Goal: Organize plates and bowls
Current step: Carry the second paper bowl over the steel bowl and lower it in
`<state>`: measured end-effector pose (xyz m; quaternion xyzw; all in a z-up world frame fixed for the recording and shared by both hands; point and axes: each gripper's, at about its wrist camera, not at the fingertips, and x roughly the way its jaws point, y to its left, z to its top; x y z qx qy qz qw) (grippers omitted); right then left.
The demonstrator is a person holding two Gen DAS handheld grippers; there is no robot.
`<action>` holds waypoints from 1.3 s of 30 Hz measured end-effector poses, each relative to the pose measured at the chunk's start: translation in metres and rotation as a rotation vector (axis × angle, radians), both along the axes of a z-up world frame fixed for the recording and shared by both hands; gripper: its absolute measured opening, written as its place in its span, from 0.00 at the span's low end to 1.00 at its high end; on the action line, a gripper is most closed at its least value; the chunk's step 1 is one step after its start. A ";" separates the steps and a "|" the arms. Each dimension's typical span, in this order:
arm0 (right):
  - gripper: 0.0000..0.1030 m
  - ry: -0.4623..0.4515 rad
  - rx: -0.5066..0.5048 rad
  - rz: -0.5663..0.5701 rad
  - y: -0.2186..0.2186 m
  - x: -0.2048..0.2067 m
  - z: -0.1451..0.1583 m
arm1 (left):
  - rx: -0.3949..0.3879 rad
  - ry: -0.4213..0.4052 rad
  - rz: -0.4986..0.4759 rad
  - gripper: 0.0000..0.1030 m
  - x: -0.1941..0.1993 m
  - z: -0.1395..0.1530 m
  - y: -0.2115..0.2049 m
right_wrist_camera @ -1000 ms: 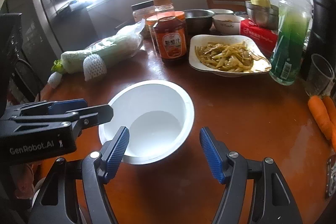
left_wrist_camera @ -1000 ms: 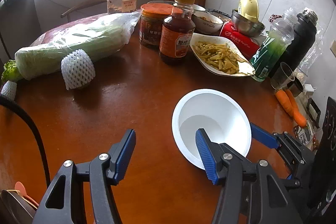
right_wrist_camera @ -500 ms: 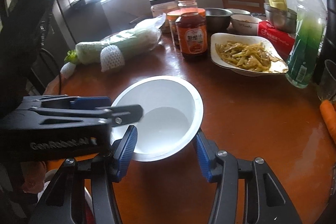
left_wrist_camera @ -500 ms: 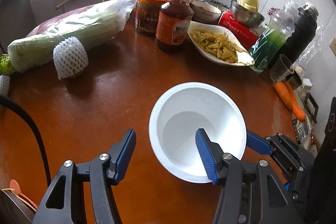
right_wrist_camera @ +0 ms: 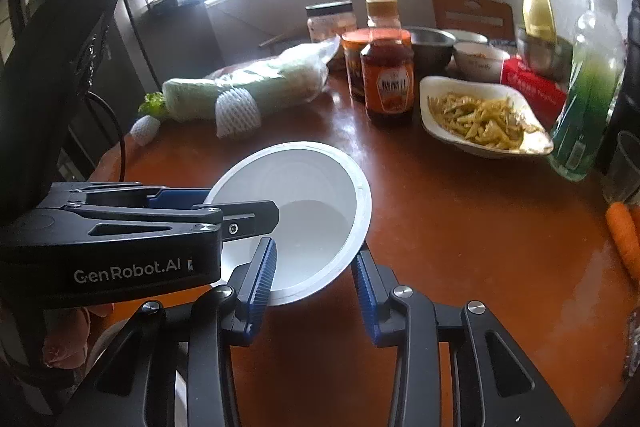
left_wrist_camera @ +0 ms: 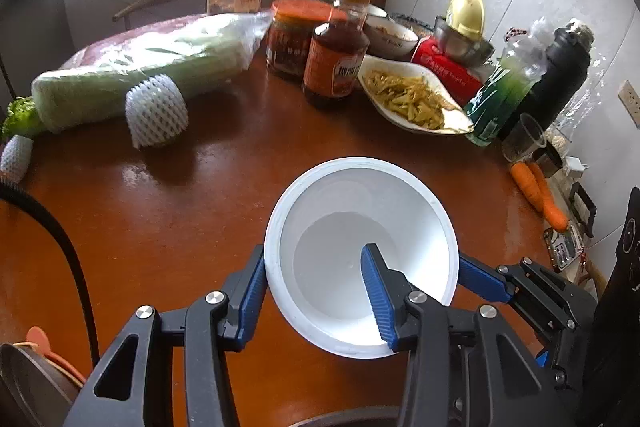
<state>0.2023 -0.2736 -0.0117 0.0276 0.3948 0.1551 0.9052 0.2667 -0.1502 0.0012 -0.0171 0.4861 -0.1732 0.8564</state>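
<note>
An empty white bowl [left_wrist_camera: 360,251] sits tilted near the front of the brown table [left_wrist_camera: 180,211]; it also shows in the right wrist view [right_wrist_camera: 296,211]. My left gripper [left_wrist_camera: 316,291] straddles the bowl's near-left rim, one finger outside and one inside, jaws part open. My right gripper [right_wrist_camera: 316,267] straddles the bowl's right rim the same way, jaws part open. A white plate of food [left_wrist_camera: 412,99] stands beyond the bowl; it also shows in the right wrist view [right_wrist_camera: 480,115].
Behind stand a sauce bottle [left_wrist_camera: 340,47], jars [left_wrist_camera: 292,35], bagged cabbage [left_wrist_camera: 148,71], a foam-netted fruit [left_wrist_camera: 156,111], small bowls [left_wrist_camera: 388,35], a green bottle [left_wrist_camera: 508,87], a black flask [left_wrist_camera: 560,71] and carrots [left_wrist_camera: 540,191]. A black cable [left_wrist_camera: 52,227] crosses the left.
Both grippers have closed in on the white bowl and narrowed. The left gripper's fingers now straddle its left rim and the right gripper's its right rim. The bowl has tilted.
</note>
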 end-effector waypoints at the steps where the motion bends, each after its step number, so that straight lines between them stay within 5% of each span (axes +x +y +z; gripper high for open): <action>1: 0.39 -0.009 -0.001 0.000 0.001 -0.003 0.004 | -0.002 -0.007 0.001 0.46 -0.002 0.003 0.001; 39: 0.39 -0.212 -0.038 0.028 0.048 -0.128 0.087 | -0.059 -0.225 0.018 0.46 -0.132 0.089 0.050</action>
